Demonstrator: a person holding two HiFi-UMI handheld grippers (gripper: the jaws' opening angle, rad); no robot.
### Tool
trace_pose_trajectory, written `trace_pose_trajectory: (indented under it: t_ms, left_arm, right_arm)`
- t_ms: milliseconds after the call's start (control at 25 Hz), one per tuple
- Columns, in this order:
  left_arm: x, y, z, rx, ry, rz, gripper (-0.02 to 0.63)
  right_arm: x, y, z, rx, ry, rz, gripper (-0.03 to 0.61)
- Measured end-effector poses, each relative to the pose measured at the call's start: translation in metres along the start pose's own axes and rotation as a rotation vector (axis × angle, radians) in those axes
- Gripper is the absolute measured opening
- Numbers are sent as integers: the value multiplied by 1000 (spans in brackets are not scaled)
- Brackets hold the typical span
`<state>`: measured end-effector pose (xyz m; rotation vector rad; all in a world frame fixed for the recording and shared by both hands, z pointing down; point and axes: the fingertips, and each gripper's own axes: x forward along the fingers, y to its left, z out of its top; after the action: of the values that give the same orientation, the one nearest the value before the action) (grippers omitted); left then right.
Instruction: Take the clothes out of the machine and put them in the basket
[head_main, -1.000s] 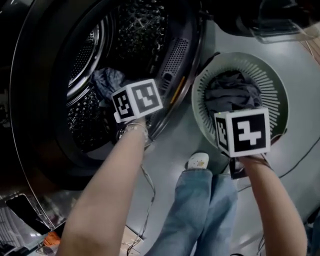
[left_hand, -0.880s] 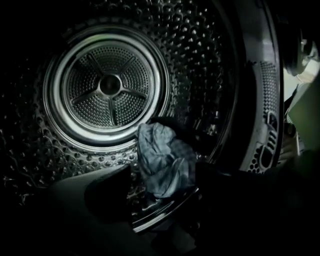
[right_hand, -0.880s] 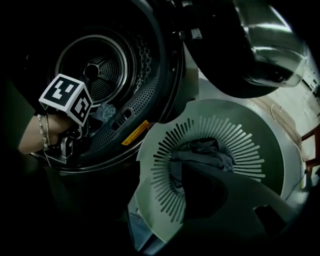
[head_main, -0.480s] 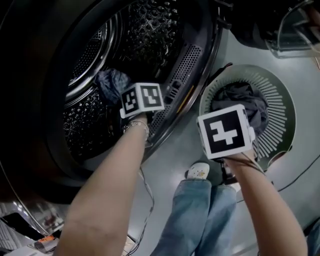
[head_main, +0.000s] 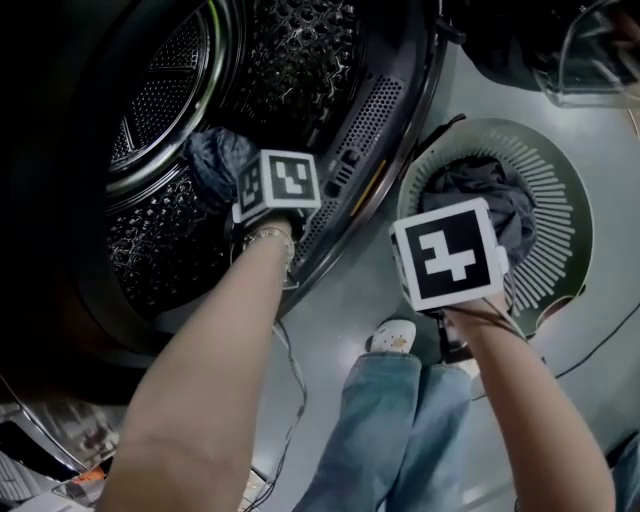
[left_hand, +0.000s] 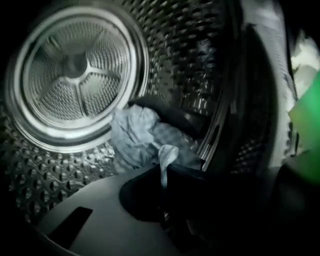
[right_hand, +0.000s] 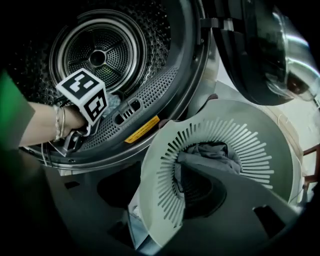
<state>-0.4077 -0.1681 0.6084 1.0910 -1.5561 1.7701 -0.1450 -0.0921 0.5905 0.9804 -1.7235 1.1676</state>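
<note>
Left gripper view shows the left gripper (left_hand: 163, 172) deep in the drum (left_hand: 75, 75). Its jaws have just been closing and are now pressed together on a thin fold of the pale blue garment (left_hand: 135, 137), which lies on the drum's floor against a darker piece (left_hand: 172, 114) behind it. The hold is only on a narrow tab of cloth (little enough that it could slip), so the lift is best taken slowly, up and back toward the door opening. Watch that the rest of the fabric trails clear of the door rim rather than snagging, and that the darker piece is not dragged along half-caught. The right gripper (right_hand: 161, 172) has its jaws spread with no garment in them, at the near rim of the basket (head_main: 560, 200), where grey clothes (head_main: 480, 190) lie. It seems well placed to help guide the garment in.
</note>
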Motion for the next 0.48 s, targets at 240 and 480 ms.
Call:
trace_pose_trajectory:
  t_ms: [240,480]
  left_arm:
    - [-45,-10,18,47,-179,25,18]
    - [-105,-31,32,93,-343,-59,17]
  right_arm:
    - [-24,-16,-13,54,-29,-11,224]
    - [-60,-43,-36,156,-101,-60,224]
